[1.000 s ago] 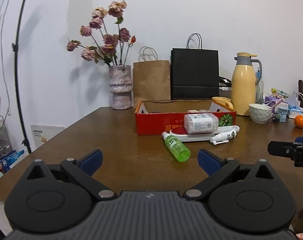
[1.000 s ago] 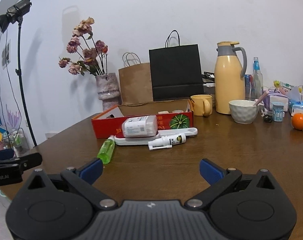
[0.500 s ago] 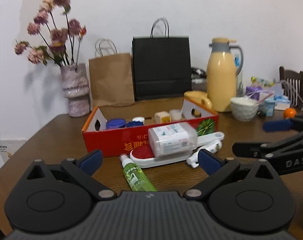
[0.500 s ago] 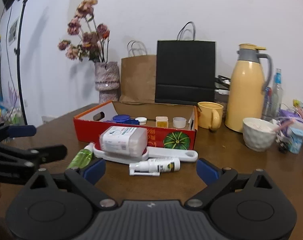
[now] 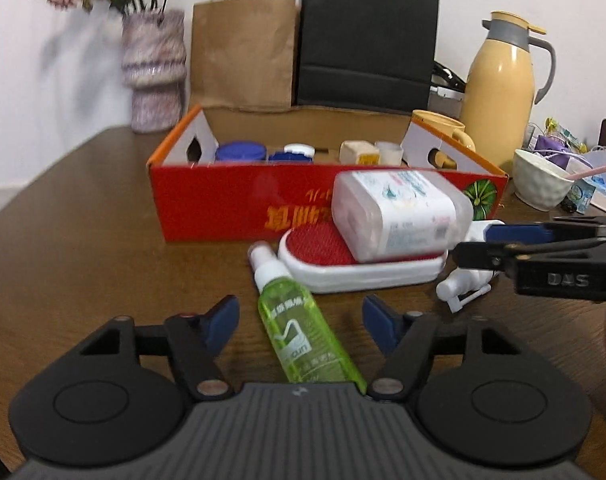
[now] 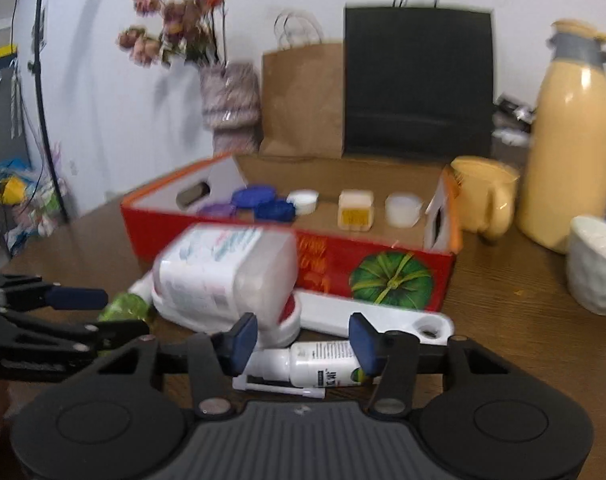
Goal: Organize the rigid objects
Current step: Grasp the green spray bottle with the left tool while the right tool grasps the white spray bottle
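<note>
A green spray bottle (image 5: 299,324) lies on the wooden table, its body between the open fingers of my left gripper (image 5: 301,320). A small white spray bottle (image 6: 311,364) lies between the open fingers of my right gripper (image 6: 303,344). A white plastic container (image 5: 399,212) rests on a white and red brush (image 5: 343,260), just in front of a red cardboard box (image 5: 231,208). The box holds blue lids, a white cap and a yellow cube. The right gripper also shows at the right of the left wrist view (image 5: 543,256).
Behind the box stand a brown paper bag (image 5: 243,52), a black paper bag (image 5: 367,44), a vase of dried flowers (image 5: 155,72) and a yellow thermos (image 5: 503,92). A yellow mug (image 6: 487,196) and a white bowl (image 6: 599,264) stand right of the box.
Both grippers have moved forward and down toward the table. The left now straddles the green bottle and the right straddles the white spray bottle. The right fingers have narrowed.
</note>
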A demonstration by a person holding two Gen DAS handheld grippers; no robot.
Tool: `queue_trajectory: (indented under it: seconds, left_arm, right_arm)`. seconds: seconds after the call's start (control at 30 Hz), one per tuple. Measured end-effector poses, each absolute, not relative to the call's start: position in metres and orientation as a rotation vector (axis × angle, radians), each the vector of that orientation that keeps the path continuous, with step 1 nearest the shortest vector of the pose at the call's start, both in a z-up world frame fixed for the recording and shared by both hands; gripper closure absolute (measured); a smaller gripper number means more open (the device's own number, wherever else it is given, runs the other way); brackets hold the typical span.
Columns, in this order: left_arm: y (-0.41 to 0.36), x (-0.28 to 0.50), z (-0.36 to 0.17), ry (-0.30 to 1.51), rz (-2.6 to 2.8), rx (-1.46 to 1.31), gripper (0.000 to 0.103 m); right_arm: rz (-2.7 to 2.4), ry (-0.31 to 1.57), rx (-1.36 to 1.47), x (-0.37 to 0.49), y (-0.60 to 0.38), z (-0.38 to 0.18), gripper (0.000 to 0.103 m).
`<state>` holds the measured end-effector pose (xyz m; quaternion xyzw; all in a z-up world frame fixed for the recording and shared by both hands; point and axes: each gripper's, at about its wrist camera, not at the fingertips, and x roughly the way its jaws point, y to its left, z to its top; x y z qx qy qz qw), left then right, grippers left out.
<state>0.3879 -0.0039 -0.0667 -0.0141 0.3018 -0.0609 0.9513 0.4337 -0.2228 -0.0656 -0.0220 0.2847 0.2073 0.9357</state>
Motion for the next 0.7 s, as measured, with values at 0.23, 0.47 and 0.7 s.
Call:
queue_trajectory:
  seconds: [0.23,0.47,0.7]
  left_arm:
    - [0.006,0.363,-0.068,0.617,-0.132,-0.037,0.066]
    - [0.009,0.314,-0.067,0.613,-0.157,-0.030,0.069]
    - [-0.002,0.310,-0.071,0.604,-0.168,0.022,0.049]
  right_arm:
    - [0.367,0.643,-0.011,0.420,-0.239,-0.069,0.055]
    - [0.439,0.655,0.019,0.365,-0.261,-0.068,0.035]
    - [0.465,0.639,-0.041,0.336,-0.268,-0.072,0.032]
